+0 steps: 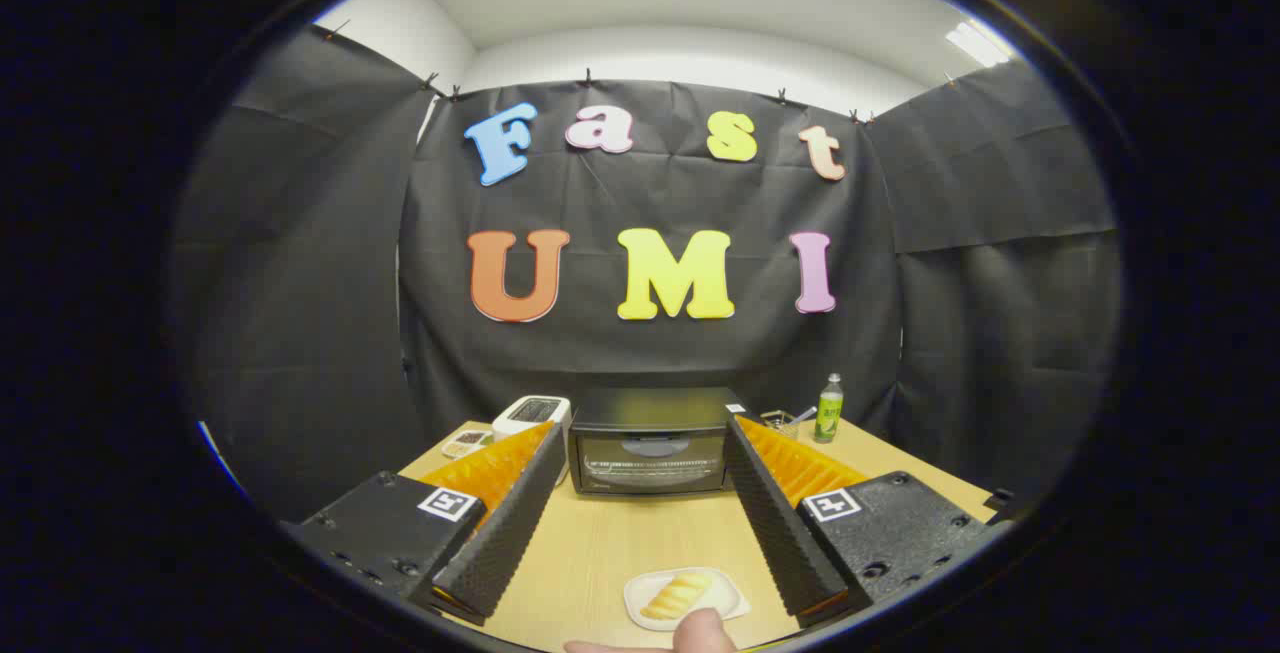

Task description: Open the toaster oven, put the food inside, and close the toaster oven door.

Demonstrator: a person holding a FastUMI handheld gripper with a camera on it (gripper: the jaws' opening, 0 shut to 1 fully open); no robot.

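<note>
A black toaster oven [650, 441] stands at the far side of the wooden table [600, 543], its glass door closed. My gripper [648, 443] is open, its two fingers spread wide with the oven seen between their tips, well beyond them. On the table near me, between the finger bases, a small white plate [640, 610] carries a yellowish bread roll [676, 594]. A person's fingertip [705, 631] rests at the plate's near edge.
A white toaster [531, 414] stands left of the oven, with a small dish of food [465, 444] beside it. Right of the oven are a green bottle [828, 409] and a small wire basket [781, 421]. Bare tabletop lies between the plate and the oven.
</note>
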